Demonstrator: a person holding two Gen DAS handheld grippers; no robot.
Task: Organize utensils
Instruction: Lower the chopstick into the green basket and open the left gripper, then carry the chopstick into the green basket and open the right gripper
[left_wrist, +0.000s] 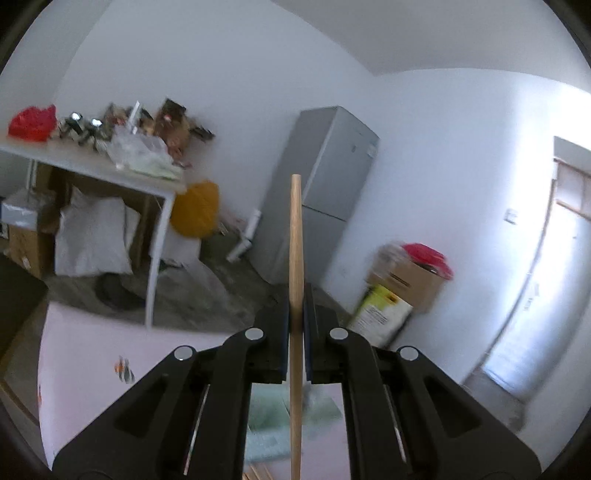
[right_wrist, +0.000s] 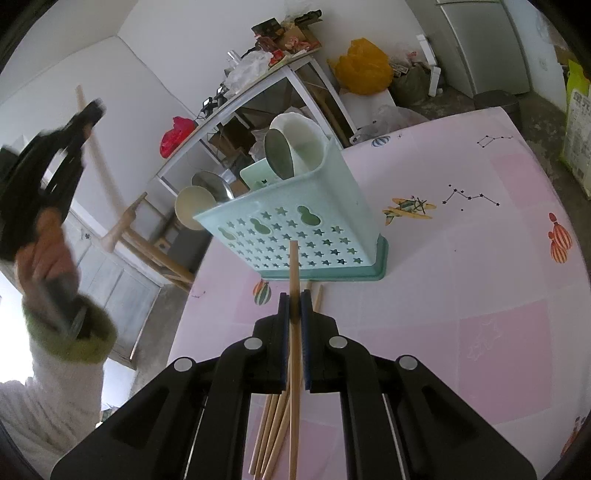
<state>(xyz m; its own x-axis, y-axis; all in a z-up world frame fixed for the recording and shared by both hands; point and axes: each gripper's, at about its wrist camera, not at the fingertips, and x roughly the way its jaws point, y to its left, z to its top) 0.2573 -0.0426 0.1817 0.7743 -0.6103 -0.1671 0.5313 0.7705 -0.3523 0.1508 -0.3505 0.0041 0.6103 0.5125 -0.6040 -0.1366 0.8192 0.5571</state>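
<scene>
Left claw (left_wrist: 295, 314) clamped on one wooden chopstick (left_wrist: 296, 236), right claw (right_wrist: 294, 310) clamped on another chopstick (right_wrist: 293, 266), mint utensil holder (right_wrist: 295, 225) on pink table (right_wrist: 461, 258), loose chopsticks (right_wrist: 271, 432) beneath

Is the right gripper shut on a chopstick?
Yes. The right gripper is shut on a chopstick; both pads press against it.

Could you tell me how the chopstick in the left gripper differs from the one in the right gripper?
The left gripper's chopstick is raised in the air; the right gripper's chopstick sits low over the pink table, its tip before the green utensil holder. Loose chopsticks lie under the right one only. Both are plain wood, clamped between shut jaws.
</scene>
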